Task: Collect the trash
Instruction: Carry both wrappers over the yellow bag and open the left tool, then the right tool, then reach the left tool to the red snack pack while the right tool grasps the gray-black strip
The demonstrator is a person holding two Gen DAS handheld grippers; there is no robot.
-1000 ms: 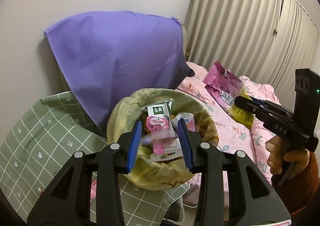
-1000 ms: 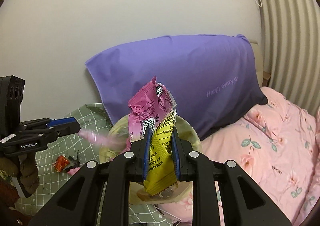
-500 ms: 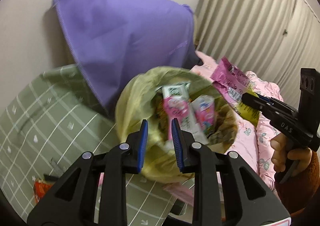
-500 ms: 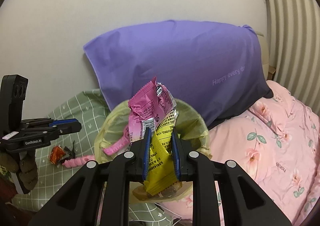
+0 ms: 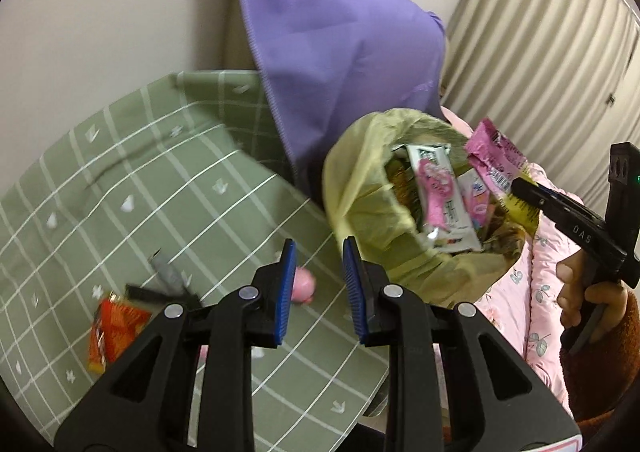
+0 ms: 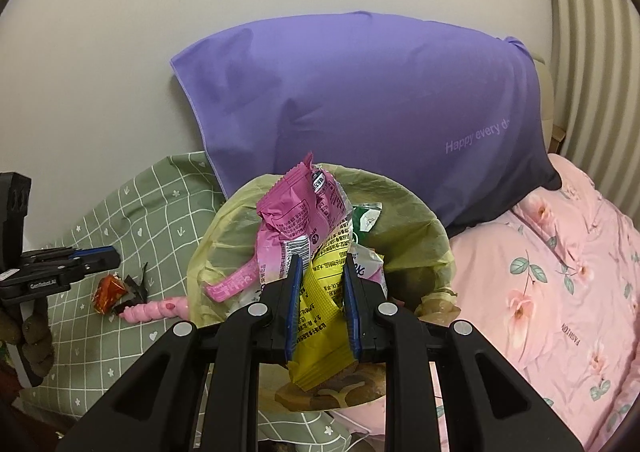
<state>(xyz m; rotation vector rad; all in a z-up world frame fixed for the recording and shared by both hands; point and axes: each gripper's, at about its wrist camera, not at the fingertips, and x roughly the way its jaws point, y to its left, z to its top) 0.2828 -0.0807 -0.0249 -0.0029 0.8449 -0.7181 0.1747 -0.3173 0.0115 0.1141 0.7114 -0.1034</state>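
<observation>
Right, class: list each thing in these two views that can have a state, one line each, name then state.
right gripper: shut on the pink and yellow wrappers, above the bin.
left gripper: empty, jaws apart after narrowing.
trash bin: open, lined with a yellow-green bag, nearly full.
orange wrapper: lying on the green blanket.
pink tube: lying on the blanket beside the bin.

Green checked blanket (image 5: 168,188) bears orange wrapper (image 5: 114,326), pink tube (image 6: 156,309), bin (image 6: 408,236).

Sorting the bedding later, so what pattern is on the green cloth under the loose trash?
A white grid with small white motifs on the green cloth, clearest in the left wrist view.
</observation>
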